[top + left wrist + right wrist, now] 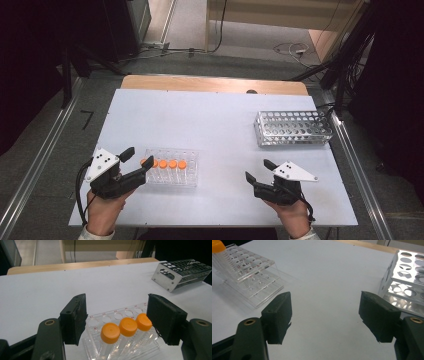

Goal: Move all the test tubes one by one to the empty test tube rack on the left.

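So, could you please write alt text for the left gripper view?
The left gripper, jaws open, faces three orange-capped tubes standing in a clear rack on a white table. A metal rack sits empty at far right.

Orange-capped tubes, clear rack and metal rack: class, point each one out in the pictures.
orange-capped tubes [110, 332]: left gripper view, top of the nearest cap.
clear rack [189, 175]: high view, bare right end.
metal rack [292, 128]: high view, perforated top plate.
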Action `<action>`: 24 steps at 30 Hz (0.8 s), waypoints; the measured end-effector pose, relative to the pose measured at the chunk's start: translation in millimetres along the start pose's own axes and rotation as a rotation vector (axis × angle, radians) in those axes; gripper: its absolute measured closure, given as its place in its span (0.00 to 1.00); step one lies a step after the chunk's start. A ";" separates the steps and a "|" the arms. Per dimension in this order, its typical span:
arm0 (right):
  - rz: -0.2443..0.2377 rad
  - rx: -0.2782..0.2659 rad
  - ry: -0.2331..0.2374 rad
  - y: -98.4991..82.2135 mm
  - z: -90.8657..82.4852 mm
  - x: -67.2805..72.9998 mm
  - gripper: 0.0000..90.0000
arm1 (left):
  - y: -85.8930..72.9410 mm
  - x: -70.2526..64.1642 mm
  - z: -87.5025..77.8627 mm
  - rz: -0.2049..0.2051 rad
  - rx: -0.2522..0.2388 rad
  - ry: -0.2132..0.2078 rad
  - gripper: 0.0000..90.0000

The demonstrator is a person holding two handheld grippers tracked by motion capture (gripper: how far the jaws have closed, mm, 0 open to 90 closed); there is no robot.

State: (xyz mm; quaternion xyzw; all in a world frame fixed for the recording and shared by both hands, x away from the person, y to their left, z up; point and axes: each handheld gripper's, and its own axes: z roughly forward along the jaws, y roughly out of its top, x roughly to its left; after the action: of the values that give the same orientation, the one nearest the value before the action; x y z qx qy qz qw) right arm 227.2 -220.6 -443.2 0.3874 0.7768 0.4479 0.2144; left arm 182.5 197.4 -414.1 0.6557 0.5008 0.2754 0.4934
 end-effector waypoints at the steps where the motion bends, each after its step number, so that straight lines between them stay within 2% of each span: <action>1: 0.006 -0.001 -0.003 -0.2 -0.6 -0.7 0.28 | -0.1 -0.2 -0.1 0.000 0.000 -0.001 0.36; 16: 0.020 -0.007 -0.032 -2.1 -5.8 -11.4 0.28 | -3.3 -0.6 -3.5 0.002 -0.001 0.004 0.33; 24: 0.036 -0.013 -0.065 -5.2 -10.6 -23.9 0.28 | -7.9 4.5 -7.6 -0.008 -0.004 0.016 0.32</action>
State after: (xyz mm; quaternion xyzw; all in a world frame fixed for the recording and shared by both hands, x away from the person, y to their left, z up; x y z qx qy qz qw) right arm 232.4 -246.7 -442.7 0.4144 0.7594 0.4439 0.2338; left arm 174.5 204.4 -419.1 0.6503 0.5069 0.2796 0.4919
